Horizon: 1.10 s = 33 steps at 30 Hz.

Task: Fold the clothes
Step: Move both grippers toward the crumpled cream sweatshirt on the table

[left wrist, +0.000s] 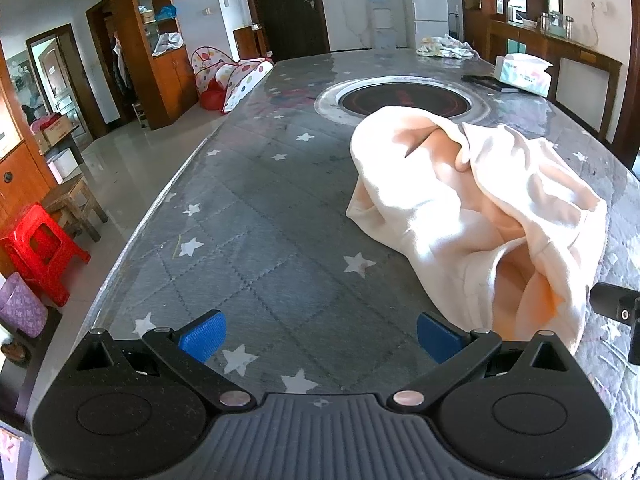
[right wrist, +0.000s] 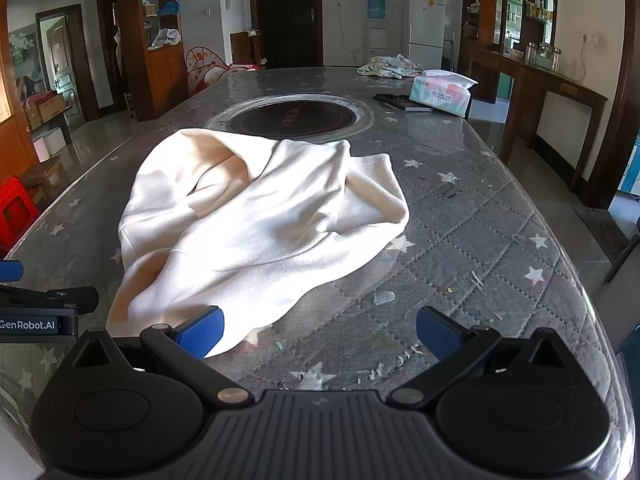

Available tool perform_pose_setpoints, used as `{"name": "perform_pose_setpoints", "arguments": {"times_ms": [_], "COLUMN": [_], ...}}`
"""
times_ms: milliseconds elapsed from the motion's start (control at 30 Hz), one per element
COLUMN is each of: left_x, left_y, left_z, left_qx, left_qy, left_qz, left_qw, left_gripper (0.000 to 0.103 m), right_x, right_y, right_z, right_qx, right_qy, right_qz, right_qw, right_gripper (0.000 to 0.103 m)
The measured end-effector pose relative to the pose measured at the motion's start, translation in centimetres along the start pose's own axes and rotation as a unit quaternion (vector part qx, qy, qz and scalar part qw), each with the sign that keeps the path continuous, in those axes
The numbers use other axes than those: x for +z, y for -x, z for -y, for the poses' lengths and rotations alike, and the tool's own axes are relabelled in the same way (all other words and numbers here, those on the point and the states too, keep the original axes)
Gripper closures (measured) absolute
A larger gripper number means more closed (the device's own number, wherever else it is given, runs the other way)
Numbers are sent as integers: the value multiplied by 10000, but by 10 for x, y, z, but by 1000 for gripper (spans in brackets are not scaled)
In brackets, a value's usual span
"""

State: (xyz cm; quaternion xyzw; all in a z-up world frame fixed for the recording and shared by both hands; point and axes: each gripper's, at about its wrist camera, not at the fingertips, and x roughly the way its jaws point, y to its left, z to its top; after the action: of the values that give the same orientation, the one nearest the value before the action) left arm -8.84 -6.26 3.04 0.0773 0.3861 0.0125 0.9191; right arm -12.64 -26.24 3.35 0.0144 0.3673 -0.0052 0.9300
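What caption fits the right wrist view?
Open right hand-held gripper poised before a crumpled cream garment on the star-patterned table.

A cream garment on a grey quilted table cover dotted with white stars; blue finger pads, red stool.

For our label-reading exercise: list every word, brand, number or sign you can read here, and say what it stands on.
"GenRobot.AI": on the left gripper, seen from the right wrist.
Print on the tissue pack: too blurred to read.
Stickers on the fridge: too small to read.
Marking on the cooktop: unreadable.
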Motion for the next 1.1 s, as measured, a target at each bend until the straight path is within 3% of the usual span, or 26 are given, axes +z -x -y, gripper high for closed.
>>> {"name": "perform_pose_setpoints", "arguments": {"times_ms": [1100], "left_x": [-6], "left_y": [-1], "left_z": [19], "left_qx": [-9], "left_qy": [-356], "left_qz": [-39], "left_qw": [9994], "left_gripper": [0], "right_x": [-6], "right_y": [-3], "right_z": [-12], "right_qx": [93], "right_qy": [168], "right_qz": [-106], "right_qw": [9998], "right_gripper": [0]}}
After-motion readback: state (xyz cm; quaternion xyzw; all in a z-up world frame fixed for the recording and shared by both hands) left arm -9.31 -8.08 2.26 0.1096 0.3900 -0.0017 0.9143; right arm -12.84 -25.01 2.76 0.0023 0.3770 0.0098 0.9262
